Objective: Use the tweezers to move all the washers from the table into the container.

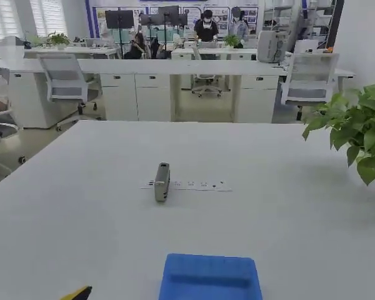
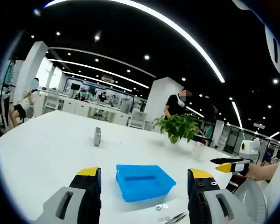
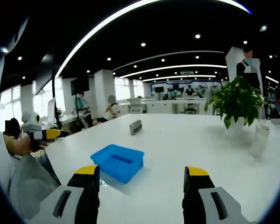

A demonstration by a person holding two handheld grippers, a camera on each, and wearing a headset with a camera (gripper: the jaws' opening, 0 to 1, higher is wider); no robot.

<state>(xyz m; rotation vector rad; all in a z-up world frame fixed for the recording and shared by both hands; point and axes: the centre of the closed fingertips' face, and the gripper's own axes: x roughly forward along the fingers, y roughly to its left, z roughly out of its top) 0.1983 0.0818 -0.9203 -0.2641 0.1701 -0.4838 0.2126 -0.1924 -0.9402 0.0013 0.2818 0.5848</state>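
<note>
– Washers: where do you have them, and what are your tools doing?
– Starting at my hands: the left gripper has its jaws spread wide with nothing between them. The right gripper is the same, spread and empty. Both hang above the table, so I judge nothing is picked up yet.
– And the tweezers?
– The tweezers lie flat on the table, low in the left gripper view. They are just beside the washers, a few small rings lying loose on the near side of the blue container.
– Why that layout?
– My guess is it keeps each carry short, since the container sits open-topped near the rings. It looks empty to me. Farther out a grey block stands mid-table and a potted plant sits at the right edge, both well apart from the work.
– Next?
– I reckon a gripper must take the tweezers first. Thin and flat, they may slip.
</note>
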